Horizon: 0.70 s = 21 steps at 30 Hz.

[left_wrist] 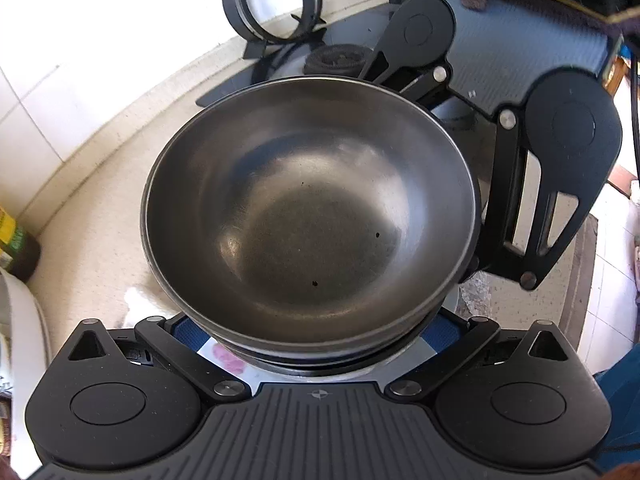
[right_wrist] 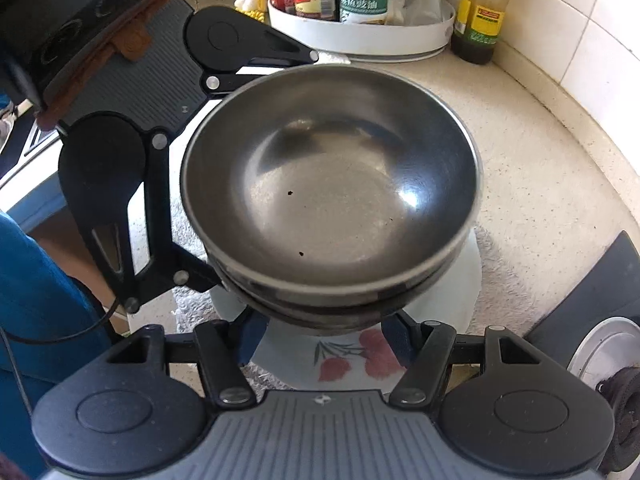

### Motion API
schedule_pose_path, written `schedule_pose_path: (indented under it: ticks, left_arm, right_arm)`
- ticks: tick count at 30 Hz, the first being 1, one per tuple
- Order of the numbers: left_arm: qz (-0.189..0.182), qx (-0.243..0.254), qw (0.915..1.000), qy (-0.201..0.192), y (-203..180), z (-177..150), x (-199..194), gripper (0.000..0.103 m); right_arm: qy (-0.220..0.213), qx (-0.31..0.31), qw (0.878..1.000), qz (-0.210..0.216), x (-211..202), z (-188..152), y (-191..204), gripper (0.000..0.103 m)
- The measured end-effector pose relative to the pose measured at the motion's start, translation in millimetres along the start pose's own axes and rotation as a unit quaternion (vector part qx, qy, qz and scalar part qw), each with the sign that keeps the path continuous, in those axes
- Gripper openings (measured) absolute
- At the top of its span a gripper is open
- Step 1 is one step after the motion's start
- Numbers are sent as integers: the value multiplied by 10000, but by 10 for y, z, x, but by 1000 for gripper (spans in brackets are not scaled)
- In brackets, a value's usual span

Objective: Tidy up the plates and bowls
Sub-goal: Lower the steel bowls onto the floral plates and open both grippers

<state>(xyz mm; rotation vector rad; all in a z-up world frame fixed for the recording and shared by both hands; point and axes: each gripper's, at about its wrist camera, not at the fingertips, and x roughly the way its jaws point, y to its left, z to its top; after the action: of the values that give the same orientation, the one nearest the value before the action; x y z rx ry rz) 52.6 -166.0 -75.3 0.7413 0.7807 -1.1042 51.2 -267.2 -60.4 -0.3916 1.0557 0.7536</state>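
Two steel bowls (left_wrist: 308, 216), nested one inside the other, fill the middle of both wrist views, held above a white plate (right_wrist: 360, 356) printed with red flowers. The left gripper (left_wrist: 312, 340) reaches in from the bottom of its own frame, its blue-padded fingers on either side of the stack's lower wall, partly spread around it; whether the pads press on the metal cannot be told, since the bowls cover the tips. The right gripper (right_wrist: 324, 336) does the same from the bottom of its frame, jaws about half spread with the blue pads (right_wrist: 396, 336) against the lower bowl's flanks. Each gripper shows in the other's view at the far side of the stack.

Beneath lies a pale speckled countertop (right_wrist: 540, 208), with a fuzzy white mat (right_wrist: 504, 276) under the plate. White wall tiles (right_wrist: 580, 28) run along the upper right of the right view. A white tray of sauce bottles (right_wrist: 360, 36) sits at top centre there, with a dark bottle (right_wrist: 480, 12) just beside it. A black burner grate (left_wrist: 276, 4) stands at the top of the left view.
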Motion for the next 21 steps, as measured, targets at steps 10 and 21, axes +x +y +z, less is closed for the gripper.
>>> schedule_pose_path:
  ticks: [10,21]
  left_arm:
    - [25,56,10000,-3,12,-81,-15,102]
    - [201,-587,9976,-316,-12,-389,-394,103]
  right_arm:
    - [-188,389,9989,-169,-175,-201,88,66]
    - [-1143,1735,9728,-1026,-728,-581,462,68]
